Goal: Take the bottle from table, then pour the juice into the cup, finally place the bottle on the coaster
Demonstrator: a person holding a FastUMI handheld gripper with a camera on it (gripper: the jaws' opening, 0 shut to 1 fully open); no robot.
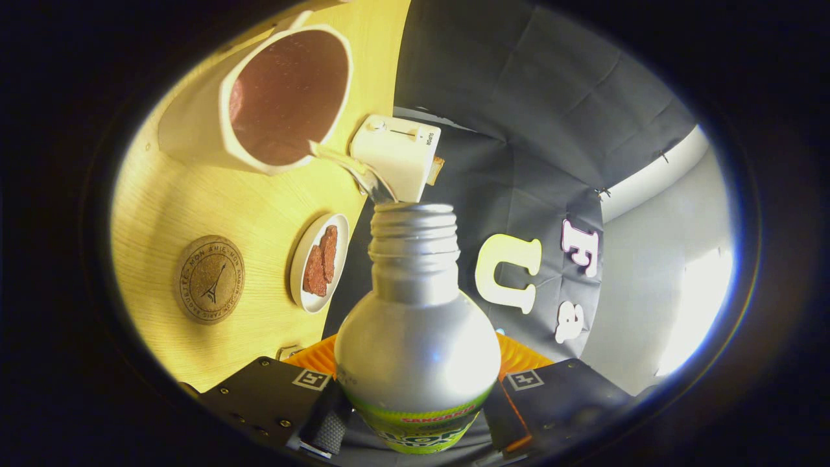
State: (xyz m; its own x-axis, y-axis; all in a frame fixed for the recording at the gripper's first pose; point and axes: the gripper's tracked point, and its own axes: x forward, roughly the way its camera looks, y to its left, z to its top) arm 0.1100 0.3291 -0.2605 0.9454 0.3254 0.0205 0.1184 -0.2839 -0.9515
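Your gripper (415, 415) is squeezed shut on the silver juice bottle (417, 344), both fingers pressing its sides. The bottle is tipped and juice (353, 170) runs into the white cup (285, 97). Keep the stream inside the rim, tip slowly.
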